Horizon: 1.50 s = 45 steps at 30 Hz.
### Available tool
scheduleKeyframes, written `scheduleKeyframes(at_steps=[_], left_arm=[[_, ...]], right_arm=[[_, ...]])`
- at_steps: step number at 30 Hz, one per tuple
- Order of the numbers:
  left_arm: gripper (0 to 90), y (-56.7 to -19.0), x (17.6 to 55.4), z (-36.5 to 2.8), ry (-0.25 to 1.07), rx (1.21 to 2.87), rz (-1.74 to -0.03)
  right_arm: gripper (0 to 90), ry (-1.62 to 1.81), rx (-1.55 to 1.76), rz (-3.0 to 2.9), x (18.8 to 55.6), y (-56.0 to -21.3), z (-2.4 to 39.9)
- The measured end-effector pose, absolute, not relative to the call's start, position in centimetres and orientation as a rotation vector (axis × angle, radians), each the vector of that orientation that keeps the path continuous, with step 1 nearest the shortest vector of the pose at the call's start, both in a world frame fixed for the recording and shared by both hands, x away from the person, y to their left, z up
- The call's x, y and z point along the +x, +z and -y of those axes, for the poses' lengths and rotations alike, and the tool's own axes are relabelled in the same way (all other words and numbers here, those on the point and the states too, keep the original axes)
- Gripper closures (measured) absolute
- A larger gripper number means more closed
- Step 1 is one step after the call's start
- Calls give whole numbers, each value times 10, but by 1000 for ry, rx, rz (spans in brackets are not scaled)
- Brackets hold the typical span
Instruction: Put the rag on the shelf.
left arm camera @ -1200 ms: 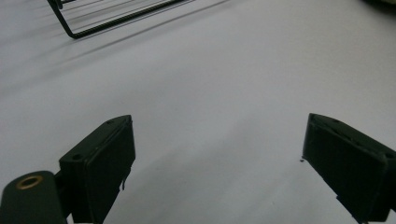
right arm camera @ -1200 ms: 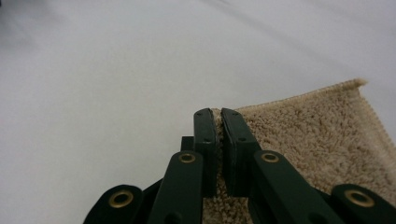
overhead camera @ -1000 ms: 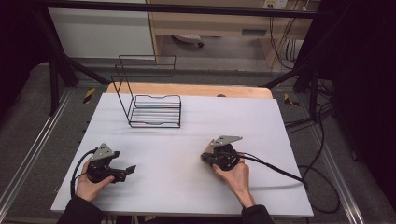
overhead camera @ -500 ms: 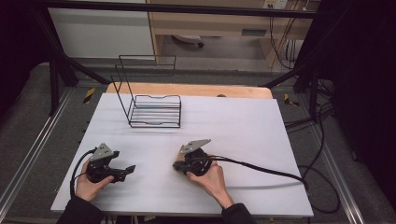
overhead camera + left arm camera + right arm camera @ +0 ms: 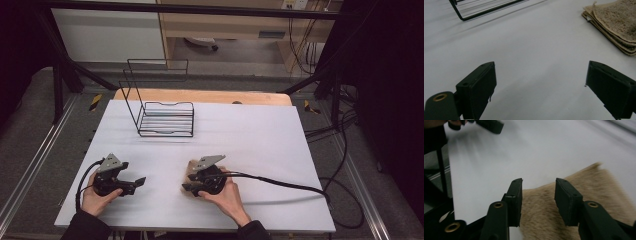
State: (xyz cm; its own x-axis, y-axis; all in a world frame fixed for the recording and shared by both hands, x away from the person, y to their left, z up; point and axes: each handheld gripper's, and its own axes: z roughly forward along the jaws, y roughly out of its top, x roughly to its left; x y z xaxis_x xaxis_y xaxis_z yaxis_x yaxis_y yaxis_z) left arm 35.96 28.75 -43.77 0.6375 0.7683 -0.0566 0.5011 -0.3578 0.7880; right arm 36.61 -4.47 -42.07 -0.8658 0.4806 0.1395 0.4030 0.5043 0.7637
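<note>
A folded beige towel [image 5: 192, 167] lies flat on the white table [image 5: 260, 135], near its front middle. My right gripper [image 5: 189, 181] points left, low over the towel [image 5: 584, 185]. Its jaws have just been opening; in the right gripper view [image 5: 537, 181] they stand apart with the pile showing in the gap and the pads pressing on nothing. My left gripper [image 5: 132, 174] rests at the front left, open wide [image 5: 540, 66] over bare table, with the towel's stacked edge [image 5: 614, 22] ahead to its right.
A black wire rack [image 5: 165, 117] with a tall back frame stands at the table's back left, and its base bars [image 5: 486, 10] show in the left gripper view. The right gripper's cable [image 5: 280, 180] trails off the right side. The left gripper's jaw [image 5: 491, 125] lies far ahead of the right.
My right gripper slid left across the table toward the left gripper, and its jaws went from shut to parted. The left hand stayed still.
</note>
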Motion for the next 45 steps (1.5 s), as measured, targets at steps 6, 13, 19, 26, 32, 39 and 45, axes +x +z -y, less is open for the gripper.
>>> scheduleKeyframes(at_steps=[6, 13, 19, 26, 32, 39, 45], left_arm=[[94, -438, 360, -287, 411, 2038, -991], [94, -439, 360, -285, 406, 2045, -988], [94, -439, 360, -285, 406, 2045, -988], [94, -439, 360, -285, 407, 2047, -988], [94, -438, 360, -284, 408, 2046, -987], [95, -438, 360, -284, 406, 2044, -985], [96, -436, 360, -278, 392, 2041, -981]], right_arm=[[479, 1208, 1019, -2390, 383, -407, 104], [517, 1137, 1215, -2358, 390, -436, 137], [565, 1135, 1257, -2383, 395, -450, 132], [732, 1154, 1318, -2408, 393, -452, 129], [846, 1163, 1366, -2446, 396, -449, 128], [857, 1147, 1177, -2456, 413, -438, 111], [855, 1128, 1053, -2482, 434, -438, 90]])
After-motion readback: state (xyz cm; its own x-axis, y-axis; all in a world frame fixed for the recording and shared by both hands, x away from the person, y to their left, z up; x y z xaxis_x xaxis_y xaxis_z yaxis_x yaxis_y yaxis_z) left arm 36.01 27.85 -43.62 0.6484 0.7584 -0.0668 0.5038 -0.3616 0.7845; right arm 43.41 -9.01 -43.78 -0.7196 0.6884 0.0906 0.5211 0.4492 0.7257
